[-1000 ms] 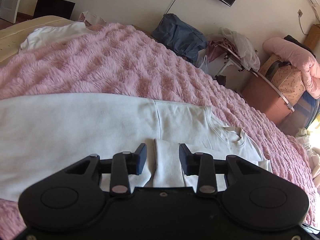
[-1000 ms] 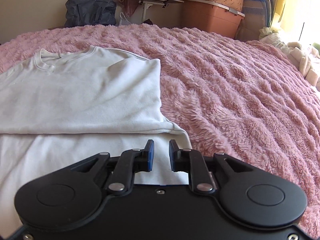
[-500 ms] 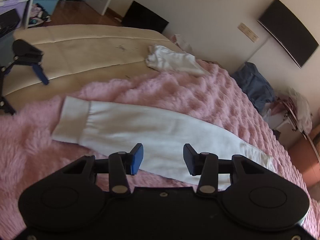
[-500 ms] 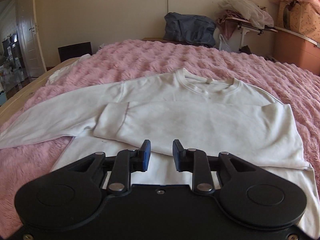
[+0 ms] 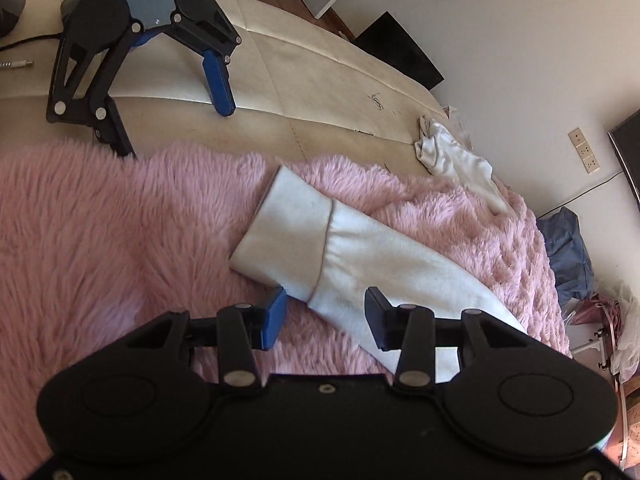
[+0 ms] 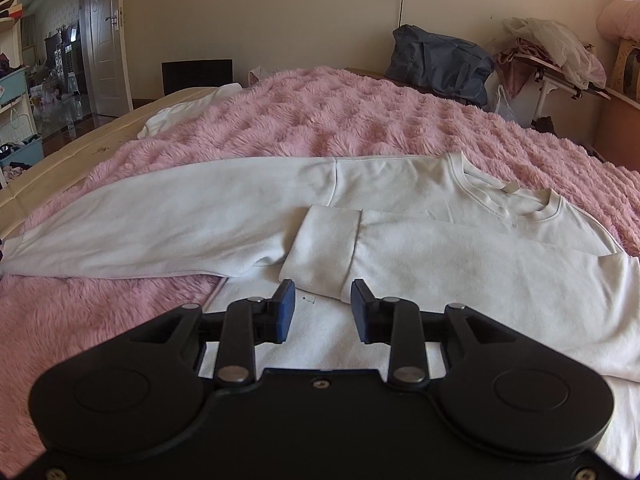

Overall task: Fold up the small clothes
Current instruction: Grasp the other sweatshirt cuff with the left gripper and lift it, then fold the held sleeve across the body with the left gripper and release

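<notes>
With left claw (image 5: 326, 314) spread just before the sleeve (image 5: 360, 252), pinch its cuff (image 5: 286, 226) squarely; right claw (image 6: 323, 306) spread, empty.

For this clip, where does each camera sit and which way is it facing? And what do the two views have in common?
Left wrist: on the left gripper, looking down over the outstretched sleeve toward the bed's beige edge; its own open jaws show, plus a second gripper beyond.
Right wrist: on the right gripper, looking low across the white sweatshirt toward the far wall; its own open jaws show.
Shared: the sweatshirt's outstretched sleeve, pink blanket, the small white garment at the blanket's edge.
</notes>
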Demonstrator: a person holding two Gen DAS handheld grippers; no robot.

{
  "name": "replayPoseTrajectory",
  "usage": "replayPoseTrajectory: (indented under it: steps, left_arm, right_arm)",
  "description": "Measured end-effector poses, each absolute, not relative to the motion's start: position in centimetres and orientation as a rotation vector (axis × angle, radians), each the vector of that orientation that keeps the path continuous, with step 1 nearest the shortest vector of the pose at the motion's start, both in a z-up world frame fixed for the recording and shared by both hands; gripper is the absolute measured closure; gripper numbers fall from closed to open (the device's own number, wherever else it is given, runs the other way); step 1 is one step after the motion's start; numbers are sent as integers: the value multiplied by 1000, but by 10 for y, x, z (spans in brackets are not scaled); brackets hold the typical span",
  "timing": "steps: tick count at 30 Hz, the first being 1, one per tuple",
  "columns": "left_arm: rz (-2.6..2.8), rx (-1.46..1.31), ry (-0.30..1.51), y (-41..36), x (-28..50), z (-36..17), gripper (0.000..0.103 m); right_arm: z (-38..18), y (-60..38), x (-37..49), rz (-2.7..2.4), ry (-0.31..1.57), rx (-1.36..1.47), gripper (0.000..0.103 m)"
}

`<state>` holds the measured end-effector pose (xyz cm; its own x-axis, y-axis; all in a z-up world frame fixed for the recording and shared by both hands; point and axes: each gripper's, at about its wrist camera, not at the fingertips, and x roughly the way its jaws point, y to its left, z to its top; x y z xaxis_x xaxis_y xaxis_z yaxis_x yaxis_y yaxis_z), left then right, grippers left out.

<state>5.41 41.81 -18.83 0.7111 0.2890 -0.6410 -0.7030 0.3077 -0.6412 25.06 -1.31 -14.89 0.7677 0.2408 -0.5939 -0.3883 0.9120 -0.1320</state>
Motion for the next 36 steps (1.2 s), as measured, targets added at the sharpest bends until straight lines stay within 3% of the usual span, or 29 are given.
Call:
replayPoseTrajectory:
  steps: [4,5,6,9,21,28,36]
  left_arm:
    - [630,-1088,380,426,59,-197,70]
    - [623,-1073,376,426,60,-196,80]
    - [614,-1061,379,426,61,-195,96]
    - [606,-1028,354,421,62,-186,97]
    - [281,-916,171,363,125,-82,97]
    - [12,-835,136,277,199,-30,97]
    - [-228,-839,206,157,280,-23,97]
  right_arm:
    - [-156,-11,256,334,624,-265,71]
    - [-158,-12,256,331,629,-263,71]
    - [-159,-12,256,328,631,-263,70]
    - [-161,-14,255,319,639,-256,62]
    - [-153,-63,244,268,635,-217,60]
    - [-147,-121,237,195,627,-174,58]
    - [-133,-190,228,105,598,-137,58]
